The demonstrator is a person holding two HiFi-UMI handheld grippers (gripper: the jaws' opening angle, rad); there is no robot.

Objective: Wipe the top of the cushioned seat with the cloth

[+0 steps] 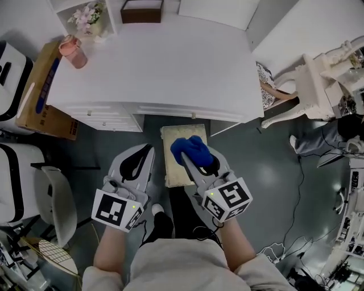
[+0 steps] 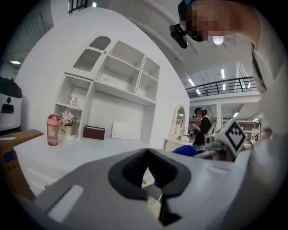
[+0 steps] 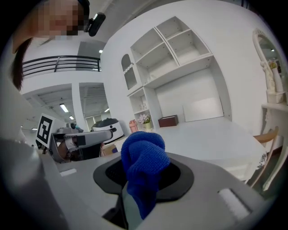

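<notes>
The cushioned seat [image 1: 175, 170], a pale yellowish rectangle, stands on the dark floor just before the white desk. My right gripper [image 1: 194, 157] is shut on the blue cloth [image 1: 190, 148], which bunches out past the jaws over the seat's far right part. In the right gripper view the cloth [image 3: 143, 168] fills the space between the jaws of the right gripper [image 3: 141, 182]. My left gripper [image 1: 136, 162] hangs to the left of the seat, shut and holding nothing. Its jaws meet in the left gripper [image 2: 150, 179] view, where the cloth [image 2: 184, 150] shows to the right.
The white desk [image 1: 159, 62] carries a pink bottle [image 1: 74, 52], flowers [image 1: 85, 17] and a brown box [image 1: 142, 10]. A cardboard box [image 1: 45, 91] leans at its left. White chairs stand at right [image 1: 318, 85] and lower left [image 1: 57, 204]. Cables [image 1: 296, 187] cross the floor.
</notes>
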